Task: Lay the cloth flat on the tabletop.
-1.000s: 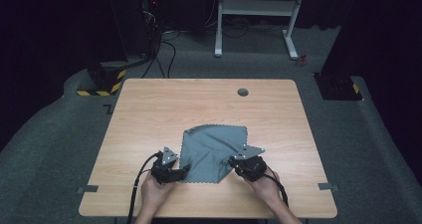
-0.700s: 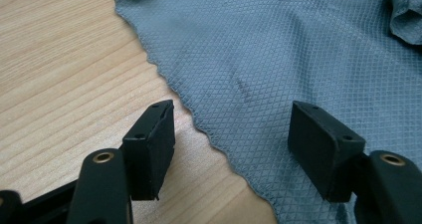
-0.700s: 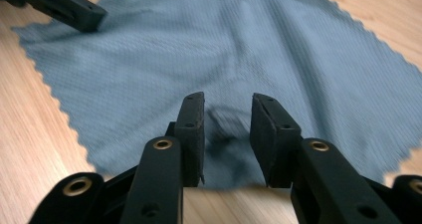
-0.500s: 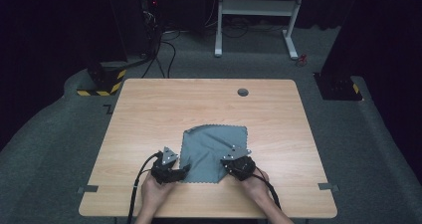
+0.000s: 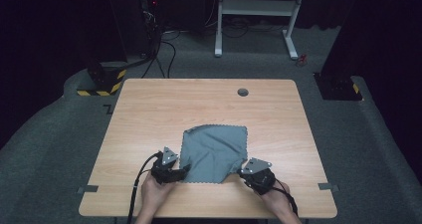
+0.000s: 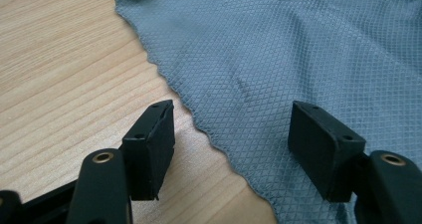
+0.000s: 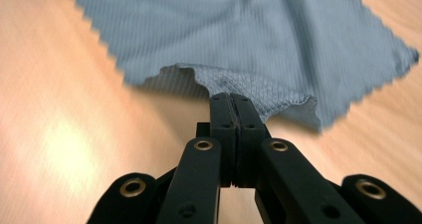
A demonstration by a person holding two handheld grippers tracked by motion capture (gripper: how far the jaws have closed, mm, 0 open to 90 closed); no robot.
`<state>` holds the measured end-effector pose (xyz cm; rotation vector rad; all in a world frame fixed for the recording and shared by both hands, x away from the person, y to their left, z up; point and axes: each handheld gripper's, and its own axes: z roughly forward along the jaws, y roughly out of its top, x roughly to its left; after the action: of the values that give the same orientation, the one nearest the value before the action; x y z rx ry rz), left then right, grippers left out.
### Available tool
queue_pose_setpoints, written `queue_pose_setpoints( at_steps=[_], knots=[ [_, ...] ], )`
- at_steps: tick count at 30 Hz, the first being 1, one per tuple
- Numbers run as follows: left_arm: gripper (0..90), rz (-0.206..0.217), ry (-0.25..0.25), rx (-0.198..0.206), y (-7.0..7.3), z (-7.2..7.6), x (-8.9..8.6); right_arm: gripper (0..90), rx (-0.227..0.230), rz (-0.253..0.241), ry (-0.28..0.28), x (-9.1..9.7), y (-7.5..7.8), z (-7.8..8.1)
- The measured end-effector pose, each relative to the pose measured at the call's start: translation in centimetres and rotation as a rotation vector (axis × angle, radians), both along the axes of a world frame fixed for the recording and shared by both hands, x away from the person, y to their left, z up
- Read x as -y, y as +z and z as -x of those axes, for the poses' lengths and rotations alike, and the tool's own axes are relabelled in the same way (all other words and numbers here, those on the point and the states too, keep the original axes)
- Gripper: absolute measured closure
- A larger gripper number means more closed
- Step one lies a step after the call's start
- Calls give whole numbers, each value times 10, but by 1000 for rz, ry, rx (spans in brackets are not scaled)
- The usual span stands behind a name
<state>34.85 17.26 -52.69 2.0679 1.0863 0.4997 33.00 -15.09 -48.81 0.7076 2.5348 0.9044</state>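
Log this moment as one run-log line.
right gripper: jaws just closed, shut on cloth near corner | left gripper: open astride cloth edge, not gripping | table: cloth mostly flat

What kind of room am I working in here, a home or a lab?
Likely a lab or recording studio, not a home: a lone wooden table on grey carpet, dark curtained surroundings, hazard-striped equipment bases and a white metal stand with loose cables behind.
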Motion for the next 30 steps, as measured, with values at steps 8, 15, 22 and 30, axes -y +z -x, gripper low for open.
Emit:
queue_pose_setpoints(
  at_steps=[8, 15, 22, 30],
  knots=[
    [350, -1, 1, 0, 0, 0, 0, 815, -57, 44, 8, 24, -16, 16],
    [351, -1, 4, 0, 0, 1, 0, 781, -55, -129, -55, 36, -4, 2],
    [353, 0, 4, 0, 0, 1, 0, 776, -80, -106, -100, 23, -22, -19],
    [383, -1, -6, 6, 0, 3, 1, 759, -74, -36, -131, 36, -23, -23]
  ],
)
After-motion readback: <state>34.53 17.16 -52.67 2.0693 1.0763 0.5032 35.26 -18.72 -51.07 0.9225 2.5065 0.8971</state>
